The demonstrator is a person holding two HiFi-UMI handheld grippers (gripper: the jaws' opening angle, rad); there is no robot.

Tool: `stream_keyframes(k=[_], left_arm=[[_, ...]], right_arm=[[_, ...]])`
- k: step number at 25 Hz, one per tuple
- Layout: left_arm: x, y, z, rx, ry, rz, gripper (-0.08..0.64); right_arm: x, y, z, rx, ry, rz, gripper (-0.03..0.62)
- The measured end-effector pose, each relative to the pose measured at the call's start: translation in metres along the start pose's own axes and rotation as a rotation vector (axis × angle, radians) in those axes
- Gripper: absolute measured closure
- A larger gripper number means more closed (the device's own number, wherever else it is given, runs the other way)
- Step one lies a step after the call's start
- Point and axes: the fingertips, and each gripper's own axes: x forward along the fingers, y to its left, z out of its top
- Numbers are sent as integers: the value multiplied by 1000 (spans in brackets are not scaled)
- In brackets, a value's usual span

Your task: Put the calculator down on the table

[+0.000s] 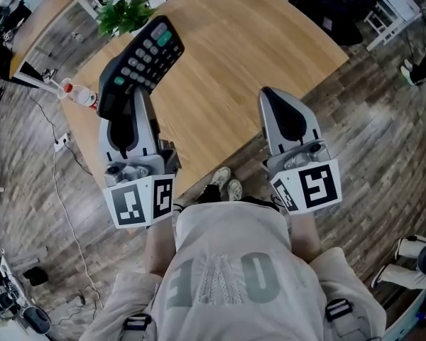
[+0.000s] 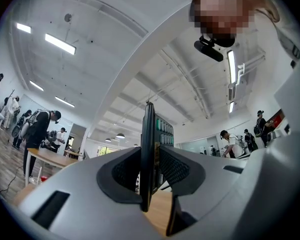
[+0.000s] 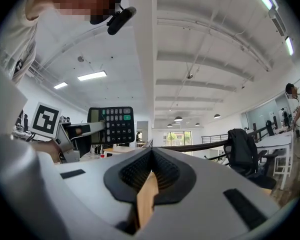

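Observation:
A black calculator (image 1: 145, 59) with a green key is held up over the left part of the wooden table (image 1: 248, 48). My left gripper (image 1: 136, 94) is shut on its near end. In the left gripper view the calculator (image 2: 148, 134) stands edge-on between the two pads. From the right gripper view I see the calculator's (image 3: 112, 125) keys face on, with the left gripper (image 3: 85, 130) clamped on its side. My right gripper (image 1: 270, 94) hangs over the table's near edge, to the right; its jaws (image 3: 151, 151) are shut with nothing in them.
A green plant (image 1: 124, 13) stands at the table's far left corner. A bottle with a red cap (image 1: 78, 93) lies at the left edge. The person's shoes (image 1: 227, 183) show below the near edge. A chair with a black jacket (image 3: 242, 151) stands to the right.

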Motion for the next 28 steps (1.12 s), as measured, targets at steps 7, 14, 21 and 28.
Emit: stream_keyframes(k=[7, 14, 21, 28], left_arm=[[33, 11, -9, 60, 78, -80, 442], [74, 23, -32, 44, 277, -282, 442], [95, 14, -78, 159, 505, -535, 442], [94, 5, -155, 299, 789, -757, 441]], right_arm=[[26, -2, 1, -6, 11, 20, 574], [42, 2, -11, 21, 46, 52, 574], [45, 4, -29, 54, 98, 64, 574], [53, 12, -40, 60, 143, 74, 574]])
